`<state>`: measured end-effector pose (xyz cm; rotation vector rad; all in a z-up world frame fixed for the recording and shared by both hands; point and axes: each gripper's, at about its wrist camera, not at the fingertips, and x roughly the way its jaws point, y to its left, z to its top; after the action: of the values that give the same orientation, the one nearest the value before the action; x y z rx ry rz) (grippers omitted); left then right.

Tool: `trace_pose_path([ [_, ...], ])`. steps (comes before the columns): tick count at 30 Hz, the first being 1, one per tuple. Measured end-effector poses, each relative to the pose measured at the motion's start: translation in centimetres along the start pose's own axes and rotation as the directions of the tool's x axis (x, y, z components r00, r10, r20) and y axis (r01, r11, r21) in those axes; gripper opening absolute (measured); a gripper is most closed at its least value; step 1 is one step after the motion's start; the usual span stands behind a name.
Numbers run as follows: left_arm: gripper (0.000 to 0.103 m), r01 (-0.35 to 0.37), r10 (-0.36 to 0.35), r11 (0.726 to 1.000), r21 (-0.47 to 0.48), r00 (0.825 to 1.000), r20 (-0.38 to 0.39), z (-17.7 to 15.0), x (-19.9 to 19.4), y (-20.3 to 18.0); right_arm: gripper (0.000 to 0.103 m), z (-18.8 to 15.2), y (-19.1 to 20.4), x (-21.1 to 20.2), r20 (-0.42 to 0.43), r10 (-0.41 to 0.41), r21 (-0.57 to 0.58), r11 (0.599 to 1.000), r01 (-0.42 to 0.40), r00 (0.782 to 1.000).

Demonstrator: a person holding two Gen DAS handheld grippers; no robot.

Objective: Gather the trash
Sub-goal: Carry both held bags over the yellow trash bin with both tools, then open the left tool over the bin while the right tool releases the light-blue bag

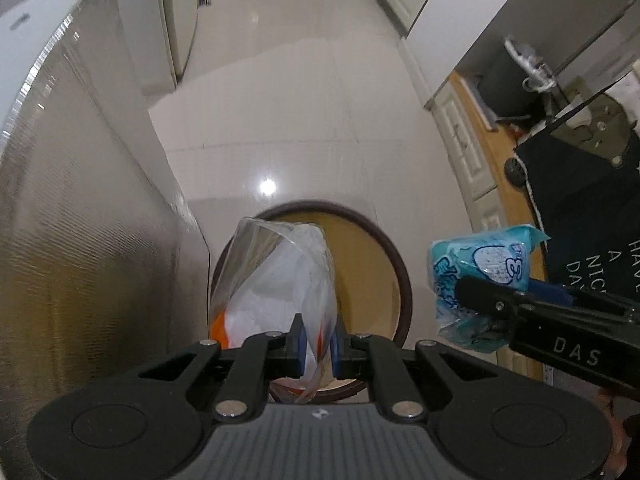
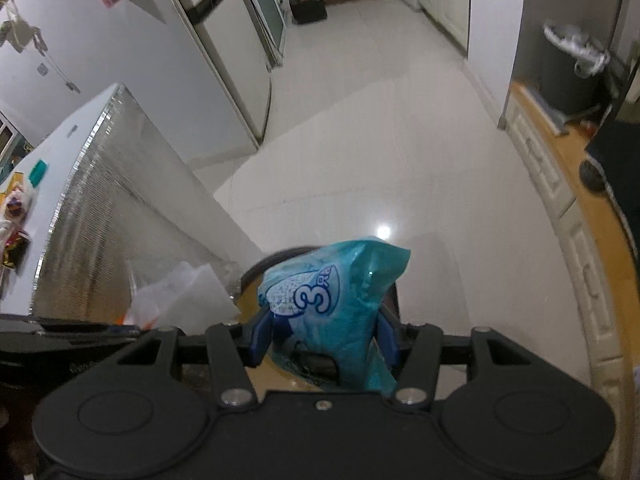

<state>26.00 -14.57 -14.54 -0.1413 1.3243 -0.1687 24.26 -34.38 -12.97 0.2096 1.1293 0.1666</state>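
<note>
Over the bin: both grippers hang pointing steeply down, each with one piece of trash, which reads as the drop-off step of the collecting.
Bin [image 1: 402, 280]: round, dark-rimmed, tan inside, standing on the pale floor; its mouth is the landmark for everything below.
Left gripper [image 1: 318, 346]: jaws pinched nearly together on the clear bag [image 1: 276, 280], held by one thin edge so the rest dangles over the bin's left half.
Clear bag contents: white crumpled stuff and an orange patch; I cannot tell what they are.
Right gripper [image 2: 322, 340]: jaws part-way apart and clamped on the blue wrapper [image 2: 336, 304], whose bulk keeps them from closing further.
Blue wrapper place: in the left view, just right of the bin's rim; in the right view, in front of the bin's mouth, so probably near the edge rather than centred.
Beside the bin: a foil-faced box [image 1: 80, 200] stands close on its left, seemingly near the clear bag.
Right of the bin: wooden edging and a dark mat [image 1: 592, 216].
Obstruction: nothing lies across the mouth; the two grippers crowd each other.
Risk: the wrapper may miss the rim if released now.
</note>
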Motion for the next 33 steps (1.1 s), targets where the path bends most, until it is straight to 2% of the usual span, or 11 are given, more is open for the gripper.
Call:
trace_pose_path([
  [12, 0.012, 0.002, -0.003, 1.000, -0.013, 0.994, -0.108, 1.2, 7.3, 0.8, 0.055, 0.4, -2.8, 7.1, -0.128, 0.036, 0.118, 0.993, -0.021, 0.991],
  [19, 0.013, -0.040, 0.035, 0.999, -0.032, 0.986, -0.162, 1.1, 11.2, 1.6, 0.055, 0.4, -4.0, 12.0, -0.207, 0.048, 0.179, 0.984, -0.010, 0.977],
  [28, 0.013, -0.064, 0.053, 0.997, -0.053, 0.979, -0.197, 0.6, 14.8, 2.0, 0.057, -0.7, -3.5, 17.3, -0.292, 0.066, 0.202, 0.979, -0.006, 0.954],
  [33, 0.016, -0.074, 0.070, 0.997, -0.013, 0.979, -0.189, 0.5, 16.1, 1.6, 0.058, -1.2, -3.5, 18.9, -0.308, 0.066, 0.213, 0.977, 0.001, 0.949],
])
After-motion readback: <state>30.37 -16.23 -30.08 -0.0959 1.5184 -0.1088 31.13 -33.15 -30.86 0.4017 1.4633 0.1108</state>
